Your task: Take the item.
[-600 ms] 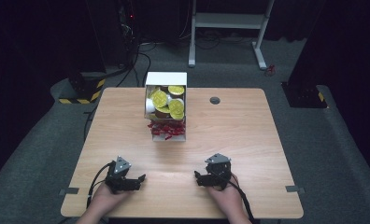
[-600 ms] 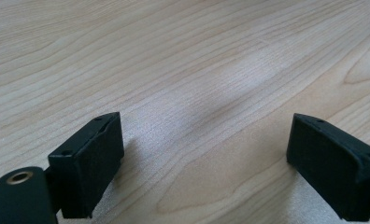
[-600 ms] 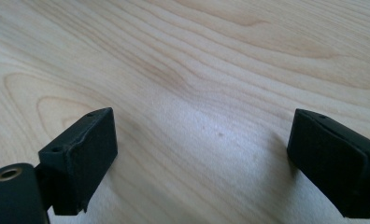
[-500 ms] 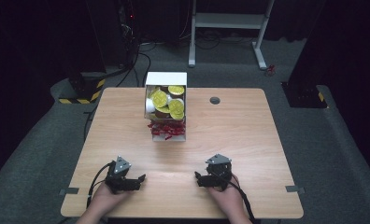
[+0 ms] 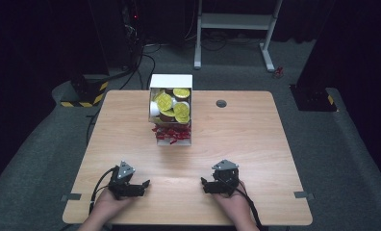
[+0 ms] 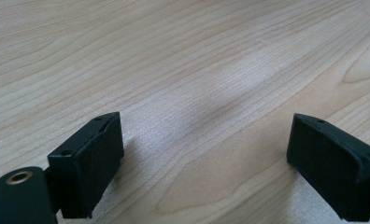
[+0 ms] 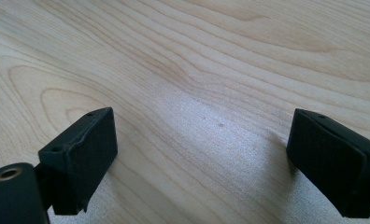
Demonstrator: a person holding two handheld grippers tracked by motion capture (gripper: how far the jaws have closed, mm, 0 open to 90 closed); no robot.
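Note:
A white open box (image 5: pixel 171 108) stands at the back middle of the wooden table (image 5: pixel 236 130). Its upper part holds several round yellow-green-topped cups (image 5: pixel 164 101); its lower part holds small red pieces (image 5: pixel 171 134). My left gripper (image 5: pixel 141 185) rests near the front left edge, held in a hand, jaws wide apart over bare wood. My right gripper (image 5: pixel 204 185) rests near the front right, also held in a hand. In the left gripper view my left gripper (image 6: pixel 204 154) is open with nothing between the jaws. The right gripper view shows my right gripper (image 7: pixel 202 161) open over bare wood.
A small dark round grommet (image 5: pixel 221 103) sits in the tabletop right of the box. Beyond the table lie grey carpet, cables and a white desk frame (image 5: pixel 236 21). Black-and-yellow striped feet (image 5: pixel 85 91) stand at the far left.

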